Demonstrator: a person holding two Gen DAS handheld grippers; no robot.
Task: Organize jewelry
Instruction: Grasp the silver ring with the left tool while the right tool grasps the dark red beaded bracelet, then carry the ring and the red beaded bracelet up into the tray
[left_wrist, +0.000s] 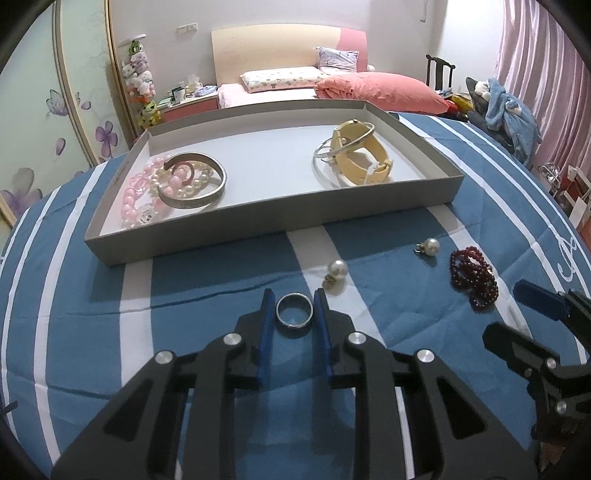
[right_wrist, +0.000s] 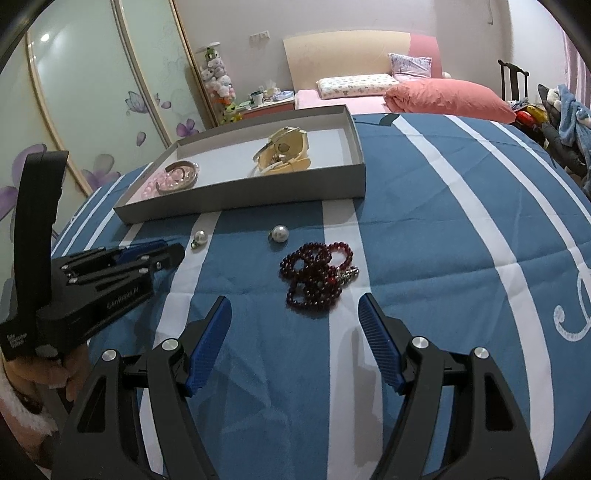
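A silver ring (left_wrist: 294, 310) lies on the blue striped bedspread (left_wrist: 207, 280), and my left gripper (left_wrist: 293, 300) is shut on it, one blue pad on each side. To its right lie two pearl earrings (left_wrist: 337, 268) (left_wrist: 430, 245) and a dark red bead bracelet (left_wrist: 474, 282). In the right wrist view, my right gripper (right_wrist: 294, 301) stands open just short of the red bead bracelet (right_wrist: 317, 273), nothing between its fingers. Beyond it lie the two pearl earrings (right_wrist: 200, 236) (right_wrist: 279, 233). The left gripper (right_wrist: 147, 253) shows at the left.
A shallow grey box (left_wrist: 258, 232) sits further back on the bedspread. It holds a silver bangle (left_wrist: 192, 181) with pink and pearl beads at its left, and a cream watch (left_wrist: 360, 155) with a thin bangle at its right. A hand (right_wrist: 48, 373) holds the left tool.
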